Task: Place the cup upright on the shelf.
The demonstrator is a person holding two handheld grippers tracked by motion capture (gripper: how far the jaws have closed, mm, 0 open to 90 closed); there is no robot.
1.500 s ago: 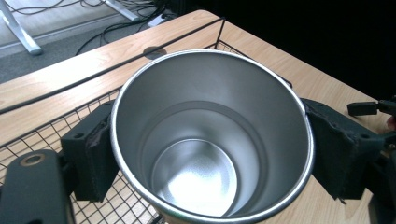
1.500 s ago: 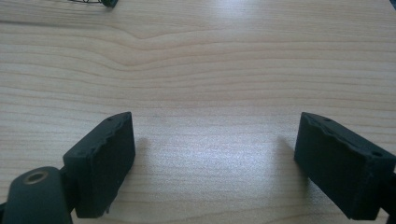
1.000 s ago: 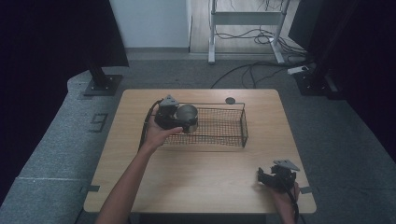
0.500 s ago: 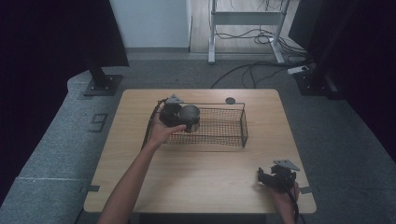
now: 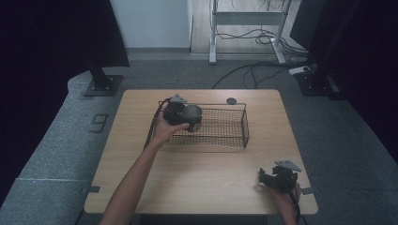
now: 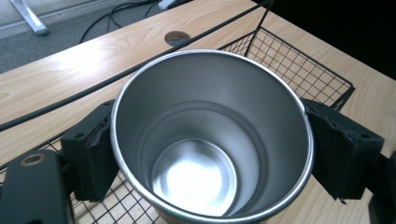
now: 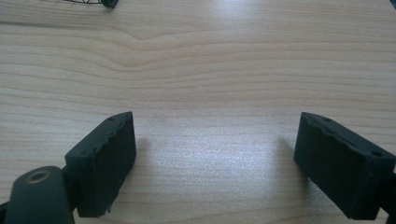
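Steel cup: clamped by left gripper over basket.
Right gripper: jaws wide, empty.
Next: probably lowering cup in.

The steel cup's base is cut off by the frame's bottom edge.

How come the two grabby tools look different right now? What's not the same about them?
The left tool is squeezed on a shiny metal cup; the right tool holds nothing and its jaws stand wide apart. The left tool is at the wire basket in the middle of the table; the right tool is near the table's front right corner, over bare wood. Both have black jaws, and a hand holds each.
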